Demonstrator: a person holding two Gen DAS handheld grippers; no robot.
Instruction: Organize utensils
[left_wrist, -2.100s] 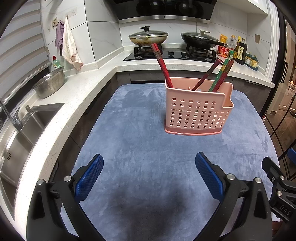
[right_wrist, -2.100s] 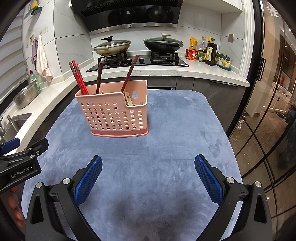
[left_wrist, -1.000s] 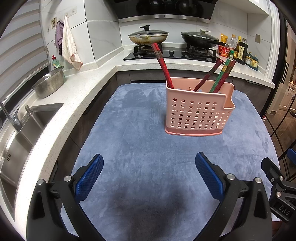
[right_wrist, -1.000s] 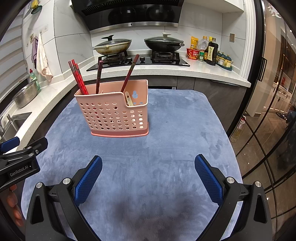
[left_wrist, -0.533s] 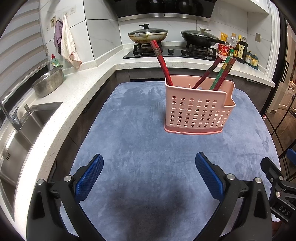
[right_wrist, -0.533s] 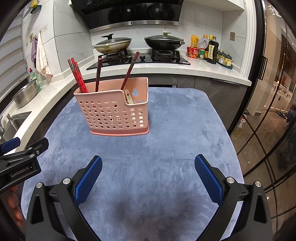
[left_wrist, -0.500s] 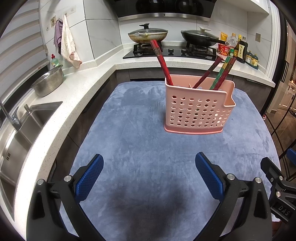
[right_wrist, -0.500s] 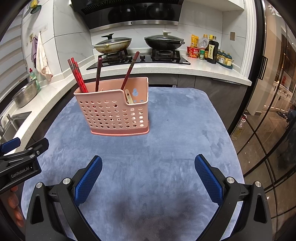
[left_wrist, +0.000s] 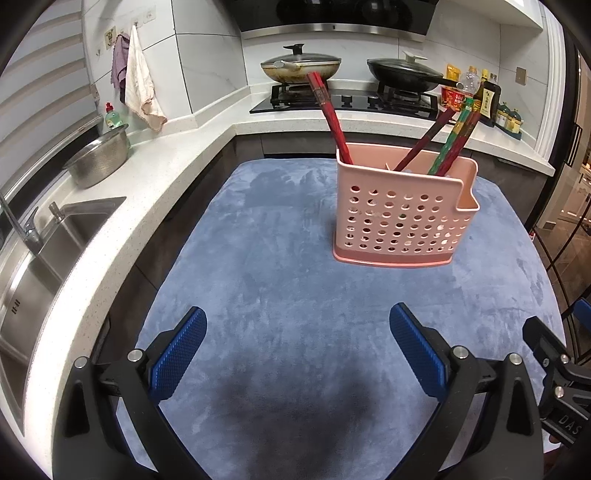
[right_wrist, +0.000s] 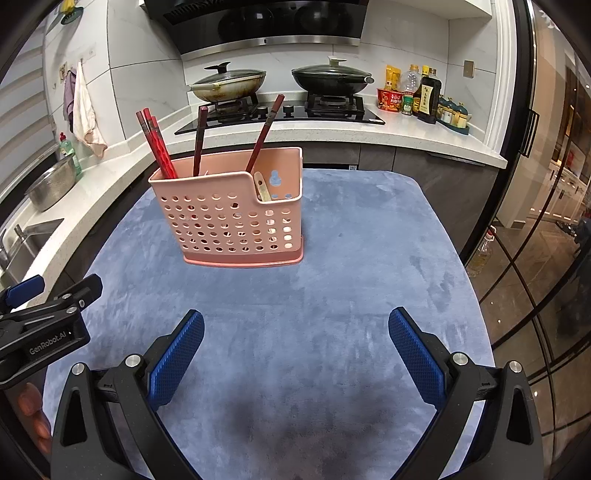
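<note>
A pink perforated utensil holder (left_wrist: 402, 218) (right_wrist: 236, 218) stands upright on the blue-grey table mat (left_wrist: 277, 295) (right_wrist: 351, 277). Several red and dark chopsticks (left_wrist: 334, 118) (right_wrist: 155, 142) lean out of its tall section. A pale wooden utensil (right_wrist: 263, 188) rests in its low side compartment. My left gripper (left_wrist: 297, 345) is open, near the mat's front edge, well short of the holder, with nothing between its blue pads. My right gripper (right_wrist: 295, 345) is also open and empty, the holder ahead and to its left. Each gripper shows at the edge of the other's view.
A white counter (left_wrist: 155, 177) wraps the left and back, with a sink (left_wrist: 40, 251), a steel bowl (left_wrist: 98, 160), a stove with two lidded pans (right_wrist: 229, 83) and sauce bottles (right_wrist: 424, 94). Glass doors (right_wrist: 546, 221) stand on the right.
Both views have drifted only slightly; the holder sits a touch lower in frame. Both grippers stay open and empty.
</note>
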